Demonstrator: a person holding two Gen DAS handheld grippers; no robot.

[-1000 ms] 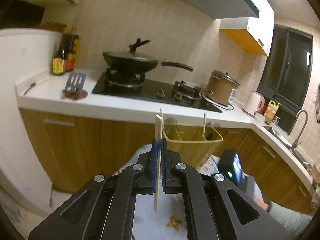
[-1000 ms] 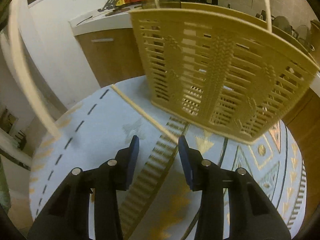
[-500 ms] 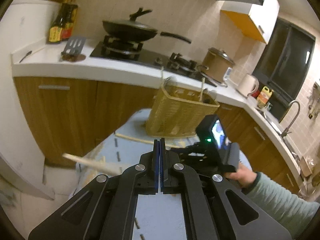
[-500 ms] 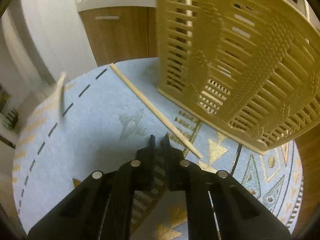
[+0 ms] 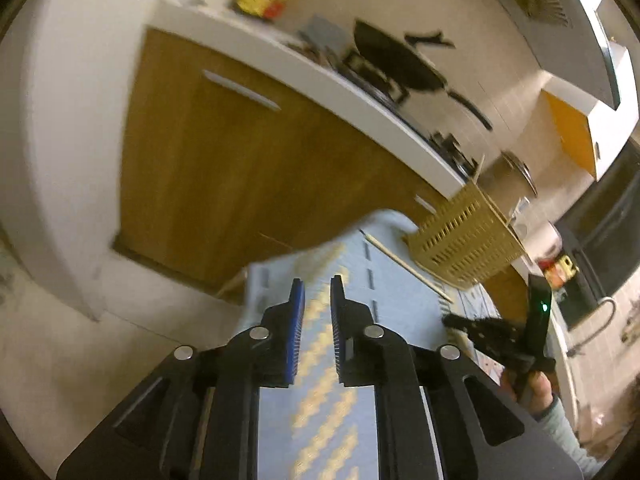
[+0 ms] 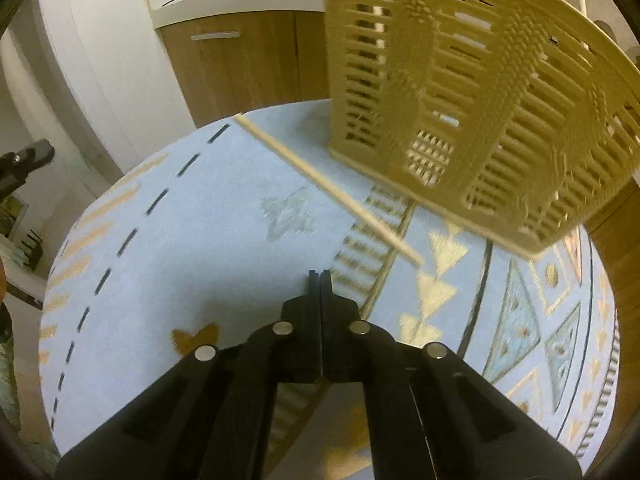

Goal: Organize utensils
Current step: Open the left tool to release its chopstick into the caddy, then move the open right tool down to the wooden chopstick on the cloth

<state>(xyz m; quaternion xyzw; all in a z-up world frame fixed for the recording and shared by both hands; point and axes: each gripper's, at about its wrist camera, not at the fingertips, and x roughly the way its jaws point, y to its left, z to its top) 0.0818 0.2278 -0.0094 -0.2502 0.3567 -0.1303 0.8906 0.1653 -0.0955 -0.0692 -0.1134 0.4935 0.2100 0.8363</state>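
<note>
Two views are given, and the left wrist view is taken first. The left gripper is seen with its blue-padded jaws parted by a narrow gap, and nothing is held between them. Below it a pale blue patterned cloth is spread over a round worktop. A single wooden chopstick is laid flat on the cloth, just beside the foot of a tan slotted utensil basket, which is stood near the far edge of the cloth. Another pale stick is glimpsed past the cloth's left edge, though where it rests cannot be told. The right gripper is seen at the right, carried in the person's hand. Behind, wooden cabinet doors, a white kitchen counter and a black pan are shown, blurred.

In the right wrist view, the right gripper is shown with its jaws pressed together and nothing caught between them. The chopstick is laid diagonally on the cloth, its near tip just ahead of the gripper and slightly to the right. The basket is stood close behind the chopstick; whether the two touch cannot be told. Part of the left gripper is visible at the left edge.
</note>
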